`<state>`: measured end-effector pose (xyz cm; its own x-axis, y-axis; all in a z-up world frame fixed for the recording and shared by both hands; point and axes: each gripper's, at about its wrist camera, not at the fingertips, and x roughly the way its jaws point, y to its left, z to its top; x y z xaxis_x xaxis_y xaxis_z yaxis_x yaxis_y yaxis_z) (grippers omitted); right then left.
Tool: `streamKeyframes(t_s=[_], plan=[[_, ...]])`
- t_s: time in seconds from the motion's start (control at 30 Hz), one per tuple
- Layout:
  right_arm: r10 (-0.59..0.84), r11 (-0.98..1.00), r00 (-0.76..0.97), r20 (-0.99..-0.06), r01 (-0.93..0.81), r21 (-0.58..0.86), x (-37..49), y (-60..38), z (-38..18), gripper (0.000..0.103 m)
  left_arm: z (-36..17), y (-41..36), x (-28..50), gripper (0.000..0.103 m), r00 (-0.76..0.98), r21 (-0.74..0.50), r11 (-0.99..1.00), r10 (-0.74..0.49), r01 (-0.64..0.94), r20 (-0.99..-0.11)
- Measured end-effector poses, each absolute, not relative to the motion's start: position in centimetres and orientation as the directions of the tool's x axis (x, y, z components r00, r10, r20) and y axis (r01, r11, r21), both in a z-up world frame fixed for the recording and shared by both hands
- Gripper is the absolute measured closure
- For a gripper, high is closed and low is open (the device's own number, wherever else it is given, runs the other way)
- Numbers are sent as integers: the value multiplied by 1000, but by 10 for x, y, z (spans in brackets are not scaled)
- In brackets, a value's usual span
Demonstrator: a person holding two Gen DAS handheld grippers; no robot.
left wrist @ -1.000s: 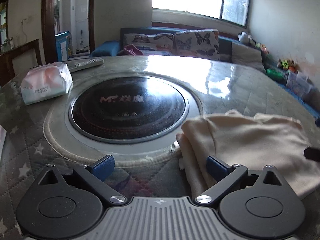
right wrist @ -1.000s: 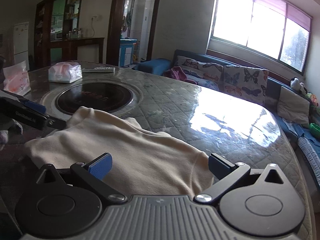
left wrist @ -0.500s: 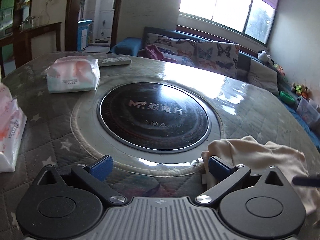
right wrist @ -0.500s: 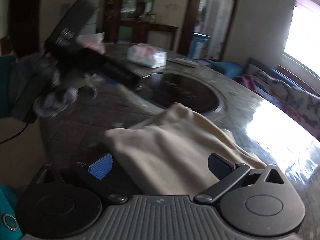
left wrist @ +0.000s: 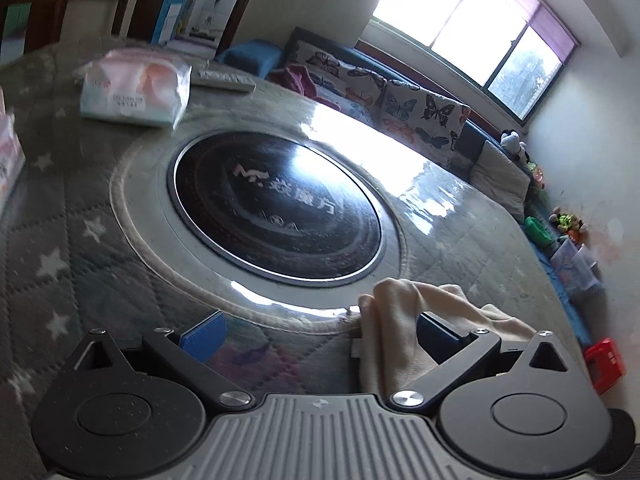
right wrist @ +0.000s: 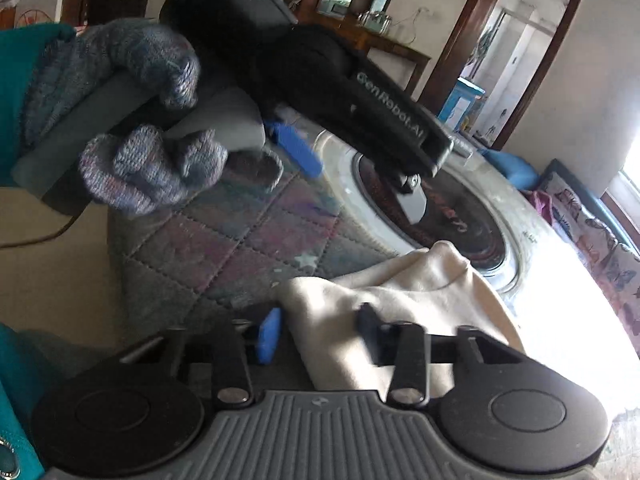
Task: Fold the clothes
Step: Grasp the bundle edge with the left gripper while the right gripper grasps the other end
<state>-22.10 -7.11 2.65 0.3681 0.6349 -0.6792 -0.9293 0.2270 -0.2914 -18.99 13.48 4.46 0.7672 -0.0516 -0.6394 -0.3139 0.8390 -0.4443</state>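
Note:
A cream garment lies bunched on the quilted table, beside the black round hob. My right gripper is at the garment's near corner. Its jaws are closing, a fold of the cloth is between them, and both pads touch it. My left gripper stands wide open low over the table. An edge of the garment rests against the inner side of its right finger. In the right wrist view a gloved hand holds the left gripper above the table, left of the garment.
A tissue pack and a remote lie beyond the hob. Another pack sits at the left edge. A sofa with butterfly cushions runs behind the table. The table's near edge drops off to the left.
The right gripper has swung left round the garment to its near corner, rolled, and narrowed its jaws onto the cloth. The left gripper rolled and stayed open; the garment has bunched up smaller.

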Motion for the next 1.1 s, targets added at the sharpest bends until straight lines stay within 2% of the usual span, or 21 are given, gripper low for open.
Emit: streamKeyframes(t_s=[0.03, 0.13, 0.4, 0.6, 0.7, 0.8, 0.87, 0.9, 0.93, 0.97, 1.03, 1.1], plan=[[643, 237, 356, -678, -934, -266, -218, -73, 29, 89, 43, 135, -189, 0, 765, -465, 827, -67, -317, -640], [671, 272, 332, -663, -942, -196, -210, -81, 38, 94, 38, 136, -186, 0, 759, -527, 786, -117, -323, -640], [755, 351, 239, -610, -934, 67, -172, -109, 68, 96, 29, 131, -180, 0, 762, -696, 637, -254, -331, -595], [792, 347, 209, -574, -927, 142, -161, -125, 75, 96, 21, 119, -168, 2, 769, -780, 540, -336, -315, -544], [798, 339, 196, -569, -928, 156, -160, -128, 73, 96, 13, 116, -164, 14, 771, -817, 495, -383, -294, -509], [804, 323, 178, -567, -932, 166, -161, -132, 68, 96, 4, 115, -162, 35, 765, -835, 463, -409, -297, -498], [802, 313, 172, -571, -937, 157, -163, -134, 65, 96, -3, 116, -163, 64, 757, -838, 445, -414, -316, -505], [802, 312, 173, -571, -938, 153, -165, -135, 64, 96, -6, 117, -163, 71, 754, -839, 436, -417, -325, -508], [802, 311, 174, -571, -938, 152, -167, -136, 63, 96, -9, 118, -164, 81, 751, -840, 427, -419, -334, -511], [800, 309, 172, -574, -939, 149, -168, -137, 63, 95, -11, 120, -165, 86, 751, -841, 422, -418, -338, -512], [799, 326, 187, -571, -933, 151, -170, -143, 62, 87, -13, 122, -167, 87, 752, -843, 417, -419, -339, -509], [800, 357, 210, -562, -919, 165, -171, -155, 62, 83, -11, 122, -167, 87, 750, -835, 439, -415, -332, -516]])
